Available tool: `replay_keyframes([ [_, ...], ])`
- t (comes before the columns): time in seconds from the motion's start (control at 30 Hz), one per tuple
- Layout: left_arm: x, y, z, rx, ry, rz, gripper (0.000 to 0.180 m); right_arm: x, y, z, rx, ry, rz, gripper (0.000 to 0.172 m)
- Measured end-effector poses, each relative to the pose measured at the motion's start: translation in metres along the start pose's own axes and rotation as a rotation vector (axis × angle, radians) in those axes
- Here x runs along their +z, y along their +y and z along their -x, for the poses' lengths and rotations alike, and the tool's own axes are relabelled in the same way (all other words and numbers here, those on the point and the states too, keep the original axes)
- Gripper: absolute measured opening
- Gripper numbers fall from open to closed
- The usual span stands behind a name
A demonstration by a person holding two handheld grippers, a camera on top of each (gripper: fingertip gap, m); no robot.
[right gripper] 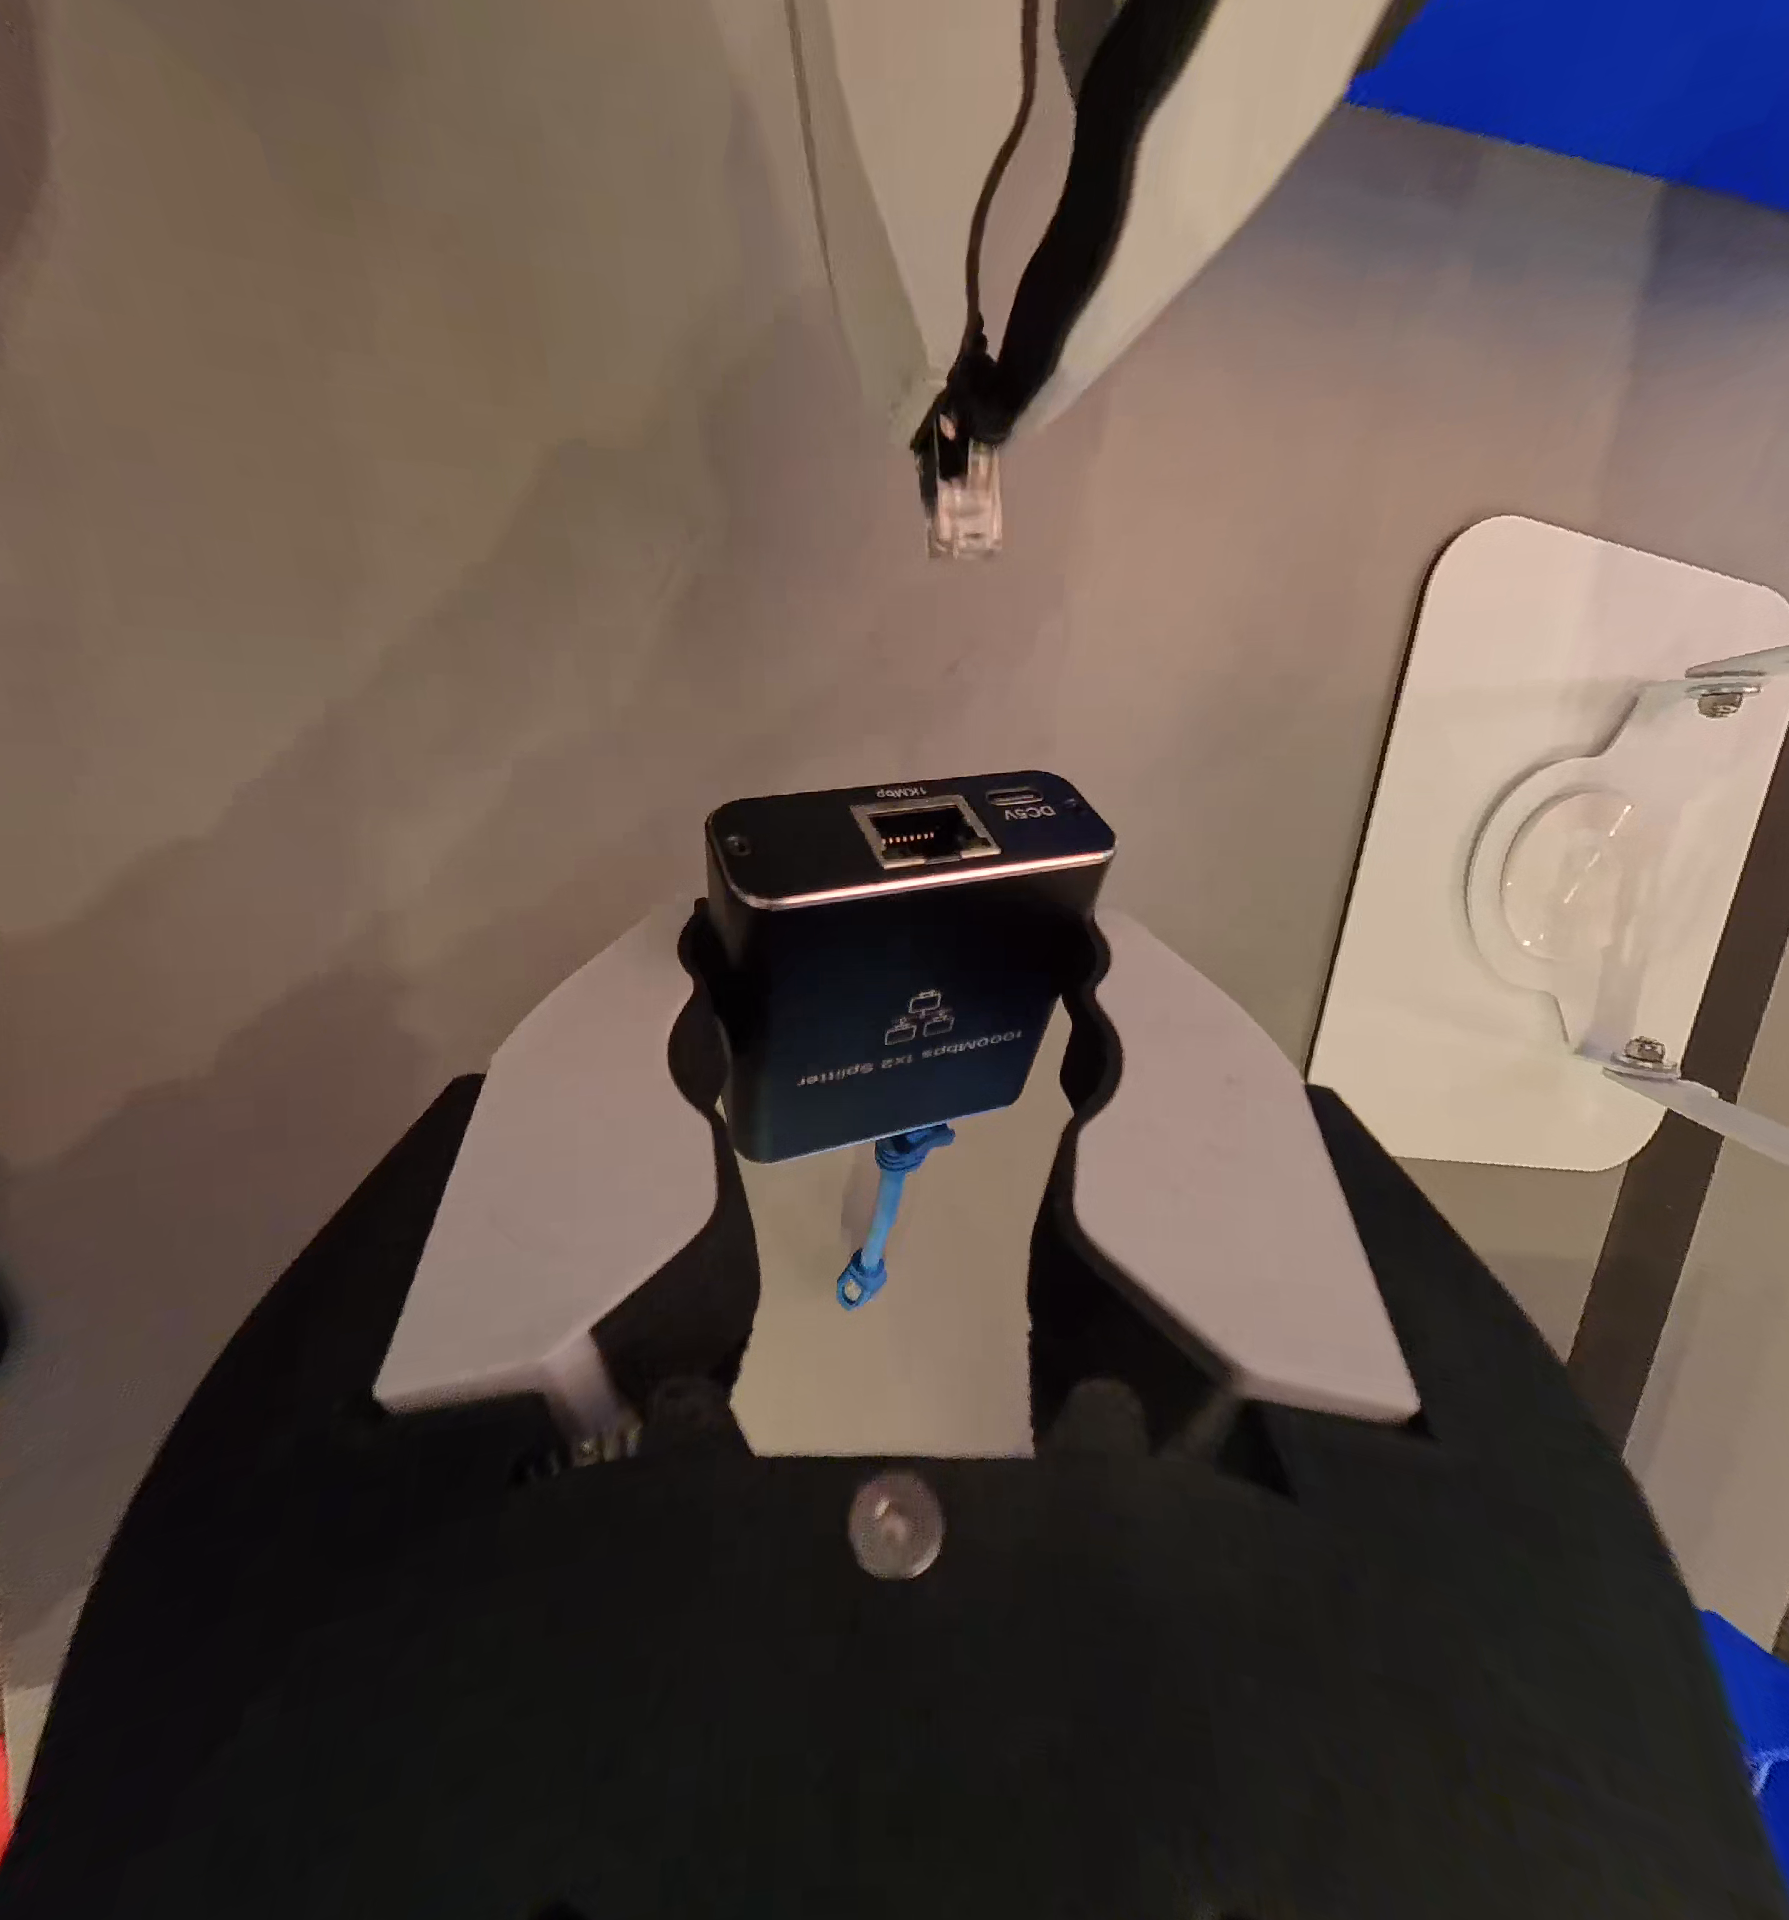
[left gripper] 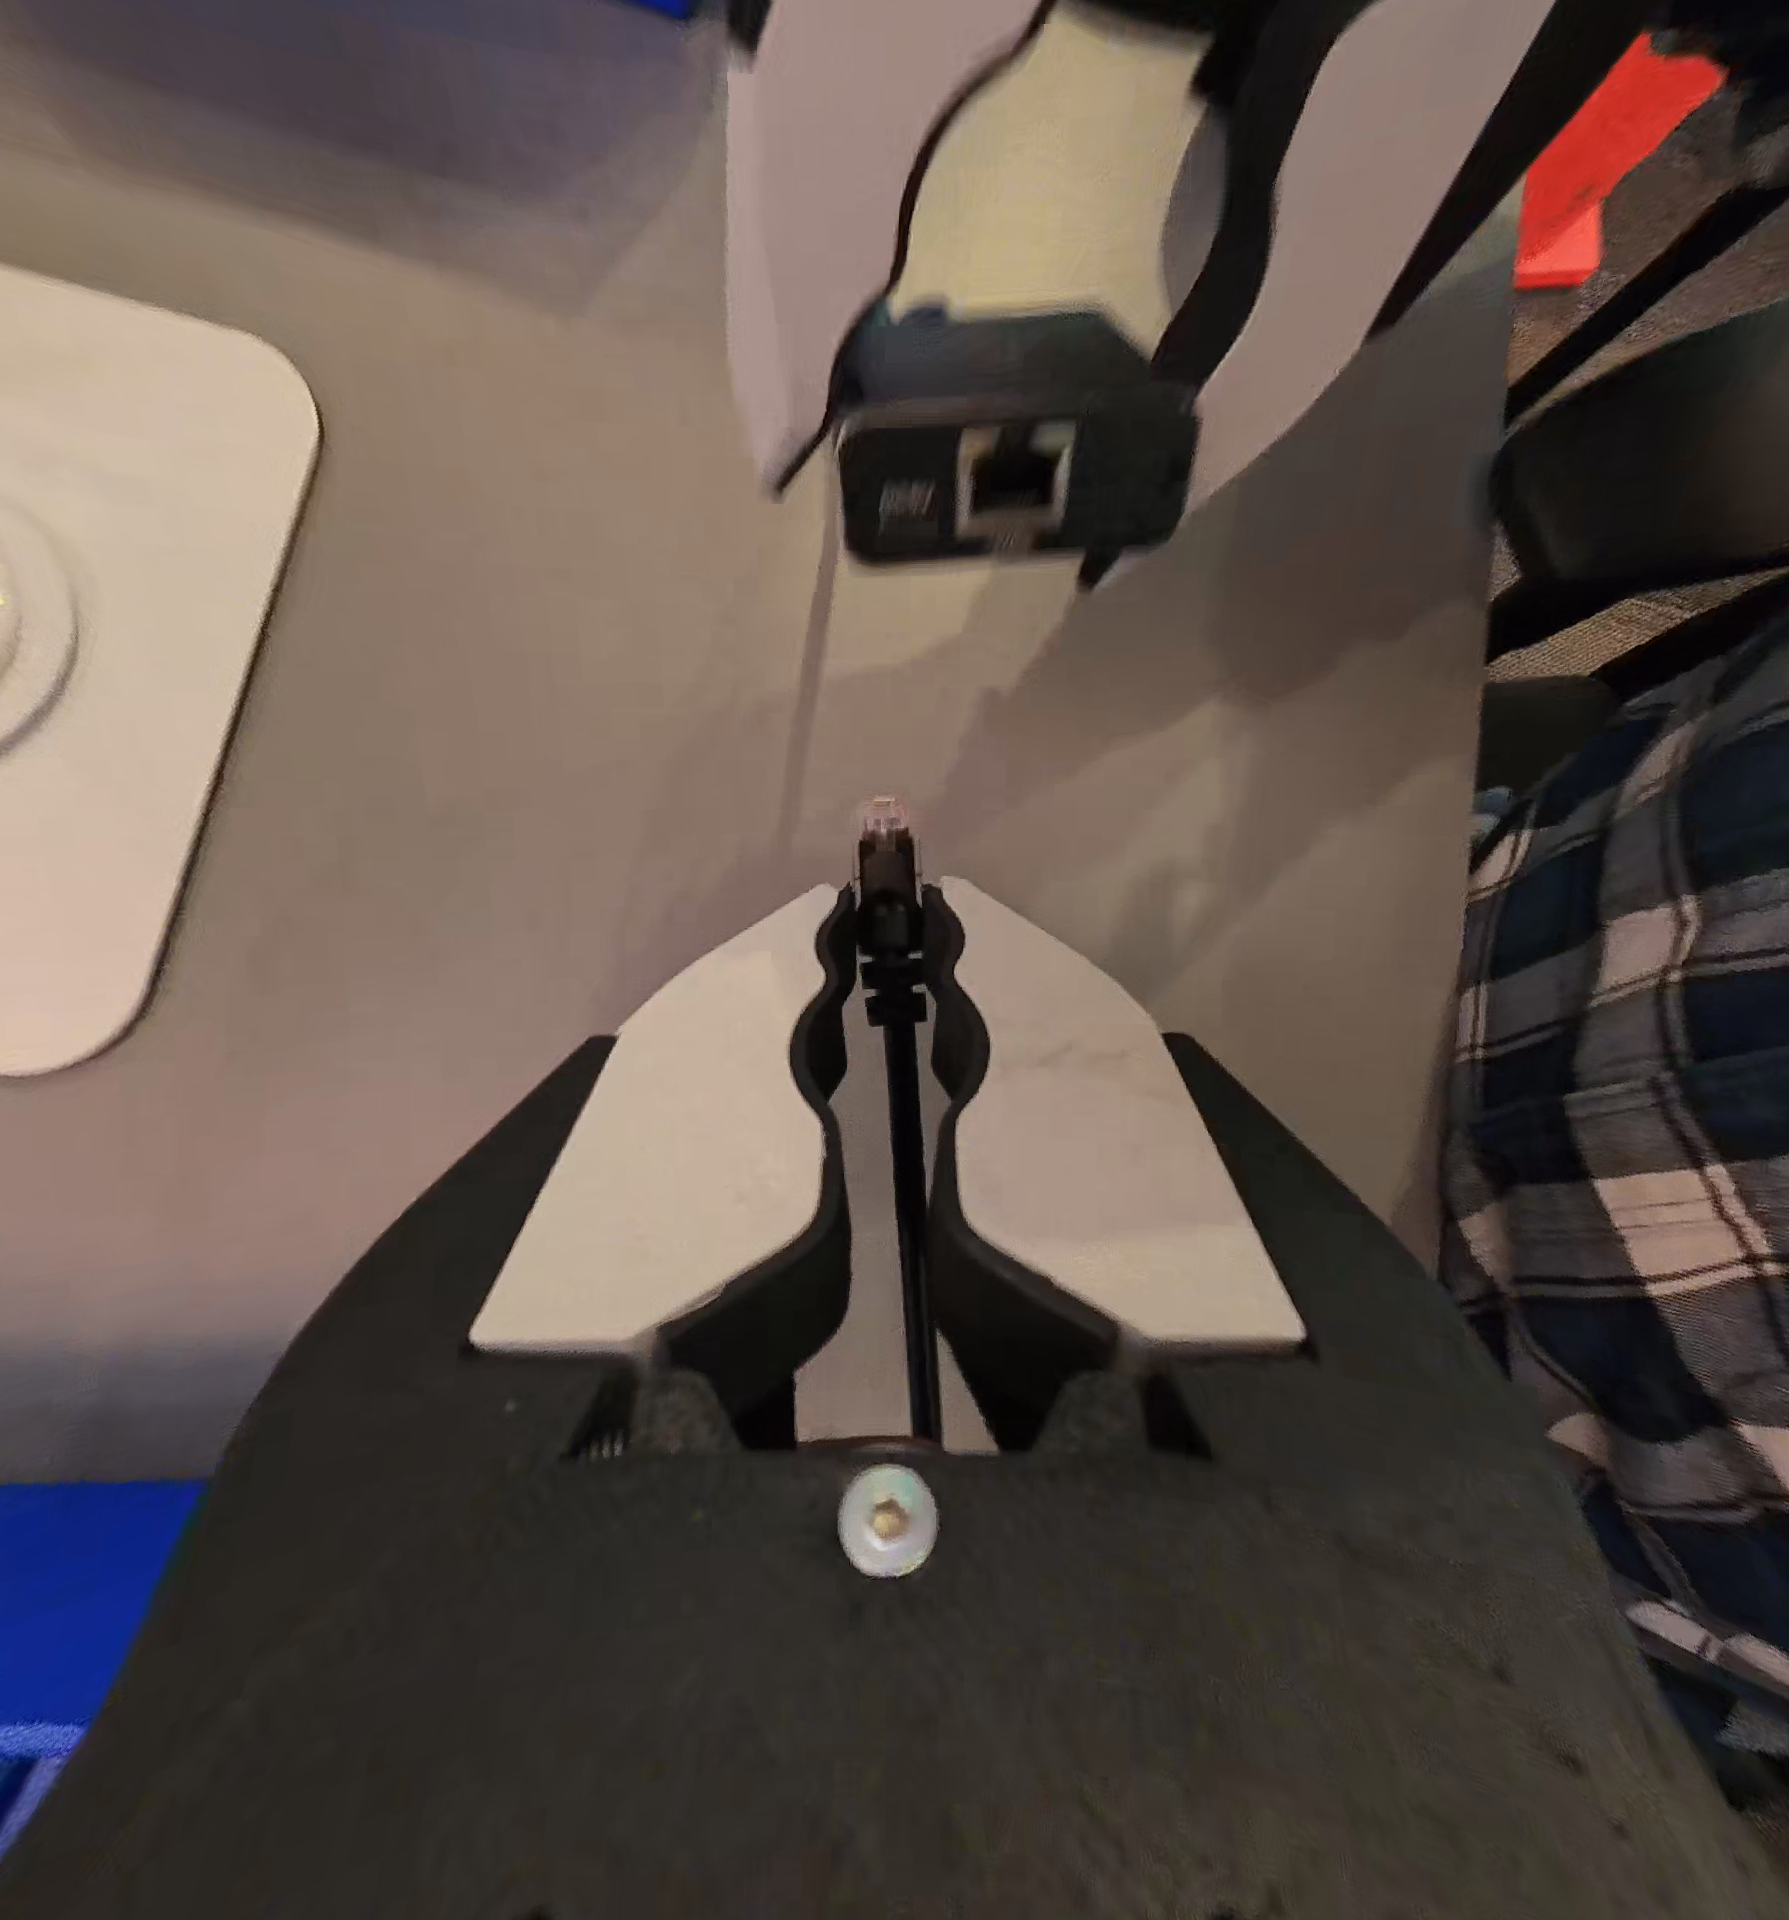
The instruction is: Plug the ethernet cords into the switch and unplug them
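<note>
Clearly, two quite different things are being handled. A black ethernet cord [left gripper: 911,1195] is pinched in the left gripper [left gripper: 890,914], whose fingers [left gripper: 836,951] are drawn narrow onto the rubbery strain-relief boot just behind the clear plug [left gripper: 882,821]; the plug tip projects past the fingertips and the cord runs back between the jaws. The switch [right gripper: 895,966] — a small dark box with a metal-framed port [right gripper: 926,836] on its end face — is clamped across its width by the right gripper [right gripper: 895,971], the pads [right gripper: 698,987] pressed on its two side walls, the port end left proud. Both are held up in the air, well apart, with the plug aimed roughly towards the port. A short blue cord [right gripper: 885,1210] hangs from the switch's rear end.

The cord is judged light and limp, so it can be steered only by its stiff end; the hold on the boot seems well chosen, since the clear plug is brittle-looking plastic and its latch tab would be better left free. Twisting within the pinch is a risk, the boot being narrow and ribbed. The switch is judged rigid and fairly light, but its smooth casing may slip backwards under the push of insertion — a firm squeeze on the side walls would be wanted. A white plate [right gripper: 1492,831] with a clear bracket lies off to the side on the grey table [right gripper: 350,520].
</note>
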State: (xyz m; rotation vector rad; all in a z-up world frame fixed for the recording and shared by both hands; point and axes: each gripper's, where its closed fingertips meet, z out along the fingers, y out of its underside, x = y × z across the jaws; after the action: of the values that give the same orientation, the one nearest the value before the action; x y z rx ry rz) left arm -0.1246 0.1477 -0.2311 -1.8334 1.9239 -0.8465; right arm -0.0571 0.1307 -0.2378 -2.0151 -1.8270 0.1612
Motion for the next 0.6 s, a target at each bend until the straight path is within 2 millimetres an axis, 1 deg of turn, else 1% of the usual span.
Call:
replay_keyframes([
  [0.13,-0.004,-0.027,-0.003,0.017,0.018,-0.050,0.012,0.004,-0.005,-0.005,0.004,-0.011,0.000,0.065],
  [0.23,-0.007,-0.038,-0.007,0.032,0.028,-0.090,0.012,0.006,-0.007,-0.008,0.009,-0.013,0.002,0.065],
  [0.33,-0.007,-0.041,-0.007,0.034,0.017,-0.110,0.011,0.007,-0.009,-0.009,0.007,-0.015,0.001,0.065],
  [0.5,0.002,-0.032,-0.004,0.021,0.013,-0.043,0.012,0.010,-0.008,-0.009,-0.007,-0.008,0.032,0.065],
  [0.53,0.002,-0.032,-0.002,0.016,0.002,-0.040,0.011,0.011,-0.007,-0.009,-0.009,-0.008,0.040,0.065],
  [0.6,0.003,-0.032,-0.004,0.007,0.030,-0.043,0.012,0.013,-0.006,-0.009,-0.010,-0.006,0.055,0.065],
])
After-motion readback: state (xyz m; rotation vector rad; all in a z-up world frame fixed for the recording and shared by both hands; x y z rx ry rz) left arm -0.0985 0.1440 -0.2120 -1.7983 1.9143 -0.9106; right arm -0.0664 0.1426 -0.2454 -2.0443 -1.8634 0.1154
